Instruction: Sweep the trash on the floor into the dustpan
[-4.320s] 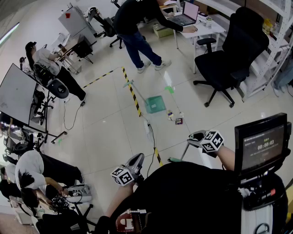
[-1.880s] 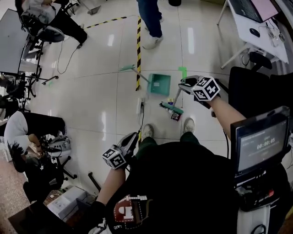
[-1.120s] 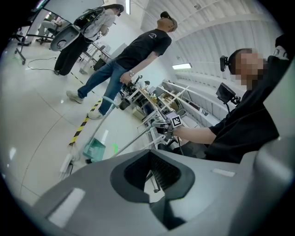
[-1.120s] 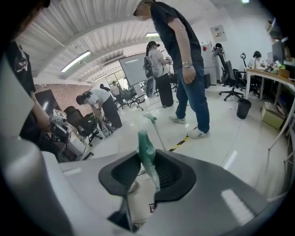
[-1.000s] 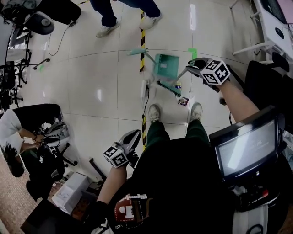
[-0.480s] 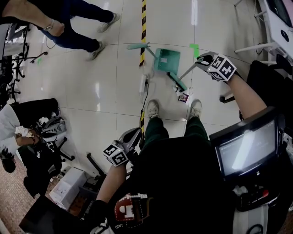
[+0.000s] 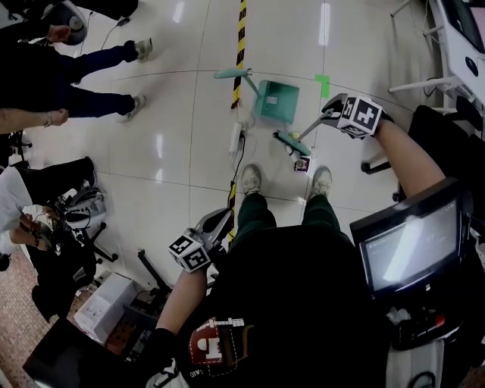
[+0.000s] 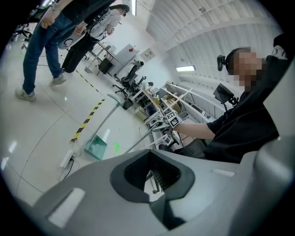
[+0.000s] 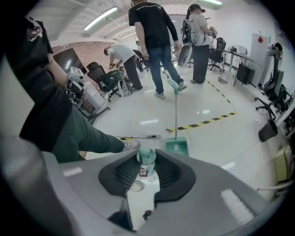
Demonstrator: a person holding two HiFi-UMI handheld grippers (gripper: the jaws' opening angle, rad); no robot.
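Tiled floor [image 7: 174, 114] holds trash [image 7: 302, 164] near the right hand-held gripper [image 7: 326, 116], clenched on a broom [image 7: 292, 141]; overswinging could scatter it past the dustpan [image 7: 276, 101] beyond; left hand-held gripper [image 7: 220, 223] closed, empty.

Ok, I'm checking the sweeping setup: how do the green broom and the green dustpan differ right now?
The green long-handled broom is clamped in the right tool and slants down to the floor; the green long-handled dustpan stands free, untouched. The broom's head lies nearer the person's shoes; the dustpan sits farther off, beside the yellow-black striped tape. Both are the same teal green.
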